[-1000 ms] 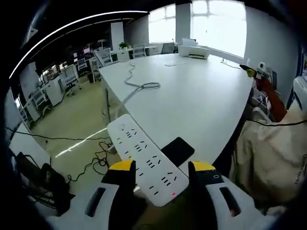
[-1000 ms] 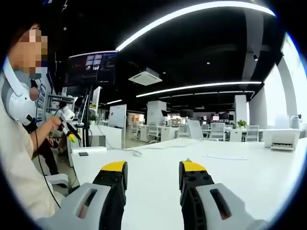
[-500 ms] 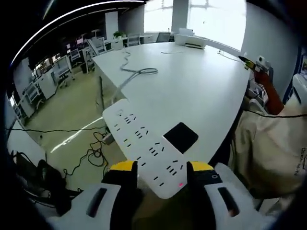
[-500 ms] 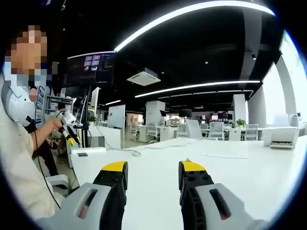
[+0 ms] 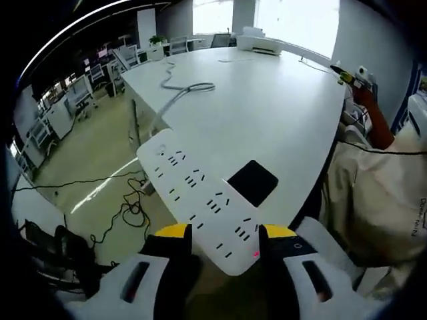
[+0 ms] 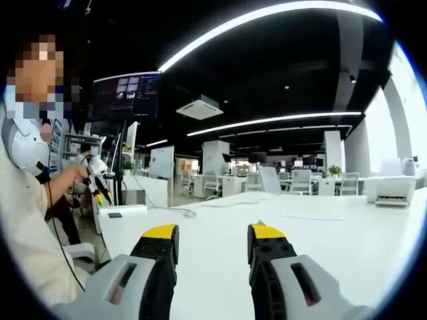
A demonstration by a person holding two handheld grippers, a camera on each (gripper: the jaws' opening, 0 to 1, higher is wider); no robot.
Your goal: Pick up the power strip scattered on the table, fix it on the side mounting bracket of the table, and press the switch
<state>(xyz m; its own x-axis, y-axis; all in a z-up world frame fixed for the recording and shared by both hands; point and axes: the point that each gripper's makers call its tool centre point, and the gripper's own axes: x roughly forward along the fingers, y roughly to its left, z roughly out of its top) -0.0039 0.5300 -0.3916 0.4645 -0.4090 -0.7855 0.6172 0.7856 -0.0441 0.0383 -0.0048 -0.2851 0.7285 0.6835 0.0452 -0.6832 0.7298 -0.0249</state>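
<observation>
While the floor with its tangle of black cables (image 5: 130, 213) fills the nine o'clock side of the left gripper view, a long white power strip (image 5: 200, 200) runs from the centre down to six o'clock. Its near end sits between the yellow-tipped jaws of the left gripper (image 5: 217, 233), which is clamped on it; a small red light glows on that end. The strip hangs out past the edge of the white table (image 5: 280, 120), its far end over the floor. Just beside it at three o'clock, a flat black rectangle (image 5: 252, 182) lies on the tabletop. A grey cord (image 5: 187, 90) curls across the table toward twelve o'clock. At three o'clock a person in a beige top (image 5: 373, 200) stands near the table edge.

In the right gripper view, the right gripper (image 6: 210, 233) points out level over the table, its jaws parted and holding nothing.

The mounting bracket on the table's side cannot be made out. To do this step well, I judge the strip should be kept level and firmly pinched while it is lined up along the table edge, with the free gripper ready to steady the far end.
</observation>
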